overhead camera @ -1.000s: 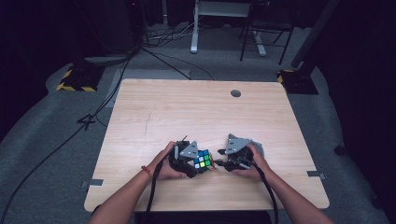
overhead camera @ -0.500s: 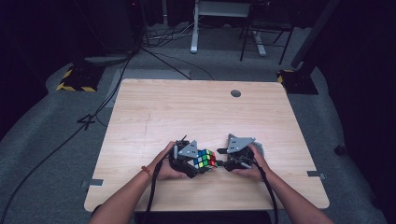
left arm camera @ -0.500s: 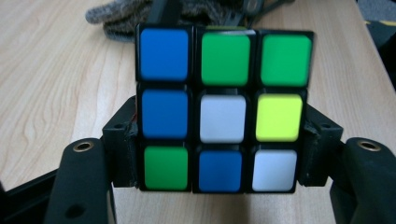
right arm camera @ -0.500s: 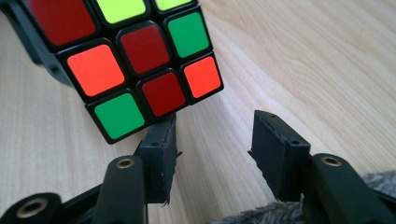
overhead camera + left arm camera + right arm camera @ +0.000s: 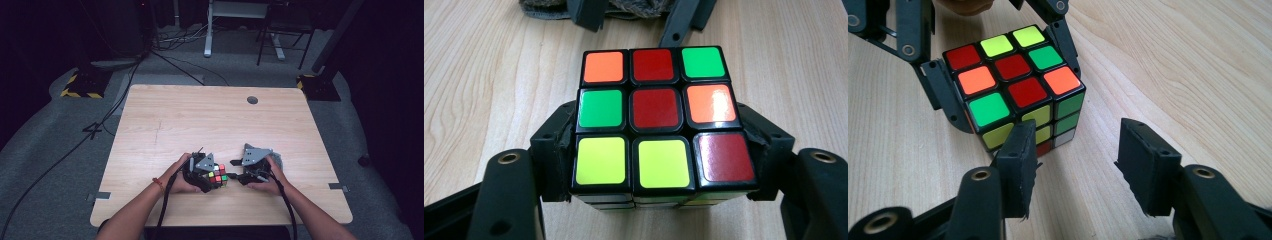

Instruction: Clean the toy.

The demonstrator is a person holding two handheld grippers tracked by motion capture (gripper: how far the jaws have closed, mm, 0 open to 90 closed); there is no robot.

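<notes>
Scrambled multicoloured plastic puzzle cube [image 5: 656,122] | left gripper [image 5: 204,172] clamping it, near worktop [image 5: 200,115] edge | right gripper [image 5: 1075,165] jaws just been opening, backing off, nothing between | regrasp likely.

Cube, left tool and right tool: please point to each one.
cube [image 5: 655,107], left gripper view, red centre sticker
left tool [image 5: 216,179], high view, between its tips
right tool [image 5: 1075,162], right gripper view, gap between its tips

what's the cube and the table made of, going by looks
Cube: likely hard plastic, with a black frame and glossy coloured squares that catch glare. Table: pale wood or a wood-look laminate, matt, with grain lines running across it; which one is hard to tell.
</notes>
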